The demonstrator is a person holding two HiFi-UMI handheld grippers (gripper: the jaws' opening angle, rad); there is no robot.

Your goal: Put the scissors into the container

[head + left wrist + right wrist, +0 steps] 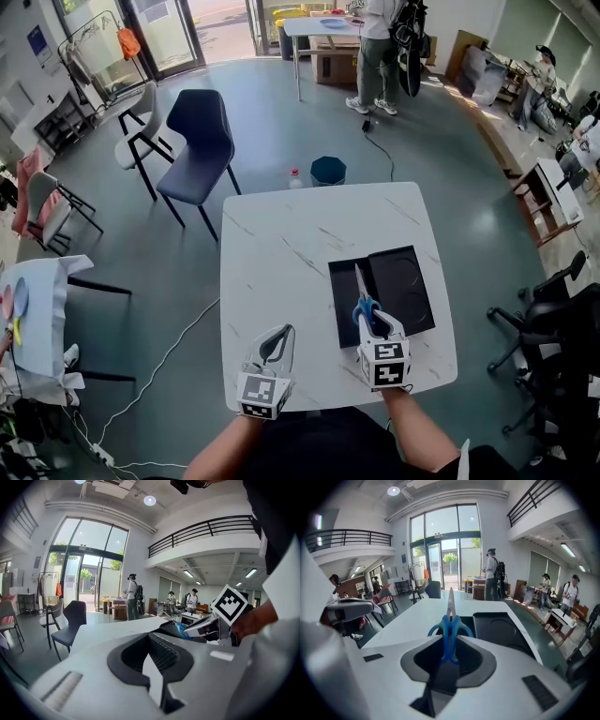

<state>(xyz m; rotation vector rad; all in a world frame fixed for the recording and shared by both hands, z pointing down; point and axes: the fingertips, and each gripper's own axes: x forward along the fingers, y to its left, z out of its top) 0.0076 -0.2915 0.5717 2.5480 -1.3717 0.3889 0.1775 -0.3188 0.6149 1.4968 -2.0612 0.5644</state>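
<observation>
Scissors [364,302] with blue handles are held by the handles in my right gripper [372,323], blades pointing away from me. They hang over the left compartment of the black two-part container [412,281] on the white marble table [272,272]. In the right gripper view the scissors [450,630] stand upright between the jaws of the right gripper [450,656], with the container [497,627] just beyond. My left gripper [281,336] hovers near the table's front left edge, fingers together and empty. From the left gripper view the blue handles [180,630] show at the right.
A dark blue chair [199,141] and a grey one [141,127] stand beyond the table's far left. A blue bin [328,171] and a bottle [294,178] sit on the floor behind the table. A black office chair [553,309] is at the right, and a cable [169,352] lies on the floor at the left.
</observation>
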